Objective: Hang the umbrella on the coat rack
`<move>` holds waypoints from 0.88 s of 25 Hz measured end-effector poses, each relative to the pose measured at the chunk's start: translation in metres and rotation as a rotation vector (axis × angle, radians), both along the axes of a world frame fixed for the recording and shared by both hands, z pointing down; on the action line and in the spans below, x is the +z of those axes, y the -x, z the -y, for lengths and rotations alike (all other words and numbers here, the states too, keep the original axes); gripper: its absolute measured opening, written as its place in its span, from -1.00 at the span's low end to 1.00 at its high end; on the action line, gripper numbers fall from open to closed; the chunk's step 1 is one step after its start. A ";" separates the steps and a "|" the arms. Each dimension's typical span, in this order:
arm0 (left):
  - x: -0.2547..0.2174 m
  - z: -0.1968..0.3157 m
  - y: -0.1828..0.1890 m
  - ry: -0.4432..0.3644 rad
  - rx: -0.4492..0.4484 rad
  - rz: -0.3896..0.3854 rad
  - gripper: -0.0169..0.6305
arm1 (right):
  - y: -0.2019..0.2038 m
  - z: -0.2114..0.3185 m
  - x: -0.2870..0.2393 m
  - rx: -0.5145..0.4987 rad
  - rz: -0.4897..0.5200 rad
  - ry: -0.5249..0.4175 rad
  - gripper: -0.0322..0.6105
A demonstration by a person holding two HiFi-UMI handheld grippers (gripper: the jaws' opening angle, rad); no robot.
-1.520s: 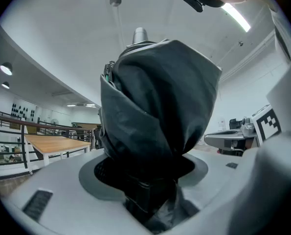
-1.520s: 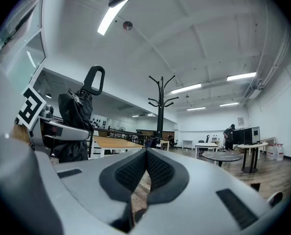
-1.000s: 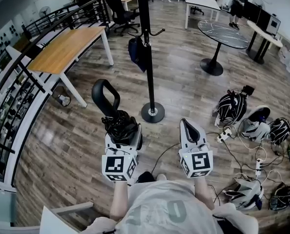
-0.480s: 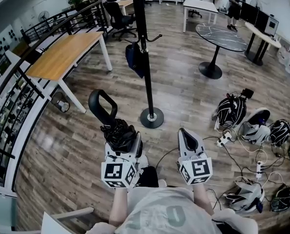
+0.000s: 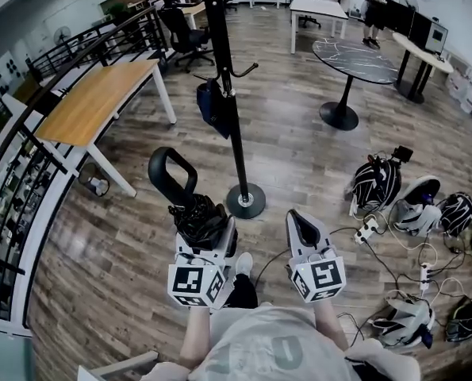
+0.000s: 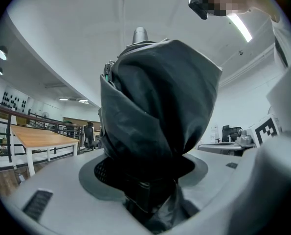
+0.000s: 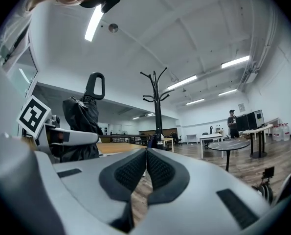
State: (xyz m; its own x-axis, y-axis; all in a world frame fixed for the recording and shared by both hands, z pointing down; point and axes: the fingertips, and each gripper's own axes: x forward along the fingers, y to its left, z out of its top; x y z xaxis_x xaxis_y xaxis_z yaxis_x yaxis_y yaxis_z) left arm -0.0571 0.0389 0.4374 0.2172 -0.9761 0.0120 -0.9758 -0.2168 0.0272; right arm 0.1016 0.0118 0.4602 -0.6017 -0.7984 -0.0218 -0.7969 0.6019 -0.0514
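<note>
The coat rack (image 5: 234, 125) now stands nearer as the clenched fingers of your left gripper (image 5: 208, 230) carry the folded umbrella (image 5: 194, 213) upright, loop handle raised for a hook, while your right gripper (image 5: 297, 221) is closed and empty.

Bright even indoor light from ceiling strip lights (image 7: 94, 23); faint sheen on wood floor (image 5: 73, 240); strong fisheye bending at edges; dark rounded corners in gripper views; umbrella (image 6: 155, 106) slightly soft up close.

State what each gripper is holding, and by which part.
Left gripper clamps the folded black umbrella around its bundled canopy, with the loop handle free. Right gripper is shut and holds nothing.
</note>
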 end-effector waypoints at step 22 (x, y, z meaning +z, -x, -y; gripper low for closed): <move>-0.035 0.210 0.114 -0.032 0.110 0.007 -0.04 | 0.108 0.211 -0.051 0.119 -0.024 -0.062 -0.80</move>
